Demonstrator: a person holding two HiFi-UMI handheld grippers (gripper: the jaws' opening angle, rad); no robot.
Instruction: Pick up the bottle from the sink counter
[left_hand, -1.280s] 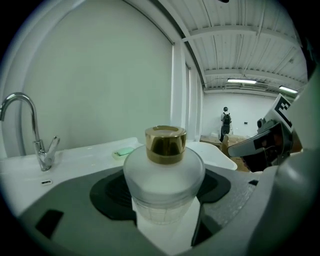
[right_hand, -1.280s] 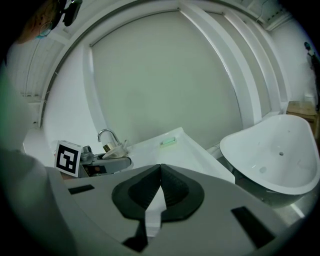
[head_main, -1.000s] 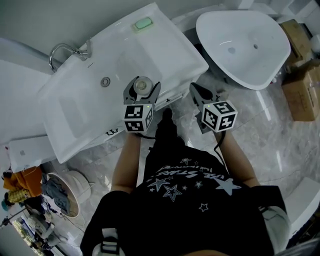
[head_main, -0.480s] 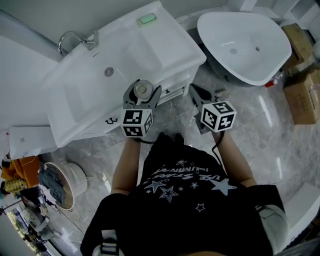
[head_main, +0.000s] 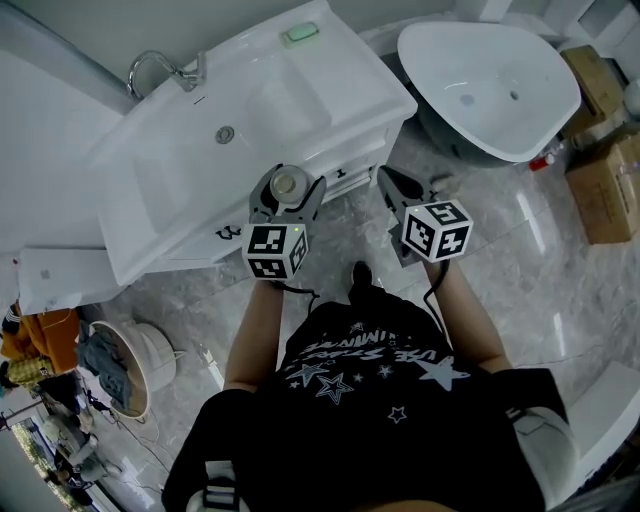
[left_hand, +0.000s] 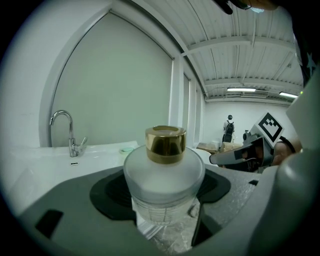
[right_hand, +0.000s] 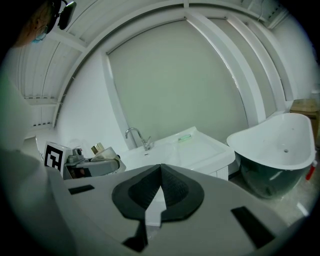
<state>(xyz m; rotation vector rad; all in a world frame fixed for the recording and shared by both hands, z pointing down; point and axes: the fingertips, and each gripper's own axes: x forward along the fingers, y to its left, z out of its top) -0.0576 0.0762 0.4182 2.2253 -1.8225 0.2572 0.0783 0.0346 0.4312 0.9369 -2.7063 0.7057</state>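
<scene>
A frosted glass bottle (left_hand: 162, 175) with a gold cap (left_hand: 165, 143) stands upright between the jaws of my left gripper (head_main: 287, 190), which is shut on it. From the head view the bottle (head_main: 288, 184) hangs in the air in front of the white sink counter (head_main: 300, 100), over the marble floor. My right gripper (head_main: 396, 186) is to the right of it at about the same height, shut with nothing in it; its dark pads (right_hand: 172, 192) meet at the tips. In the right gripper view the left gripper (right_hand: 92, 162) and its bottle show at the left.
A chrome tap (head_main: 160, 70) and a green soap bar (head_main: 301, 33) sit on the counter. A white freestanding tub (head_main: 490, 80) stands to the right, with cardboard boxes (head_main: 605, 190) beyond it. A basket with cloth (head_main: 118, 365) lies on the floor at the left.
The sink counter has slid further away from both grippers in the head view. The left gripper still holds the bottle, now off the counter's front edge and over the floor.
</scene>
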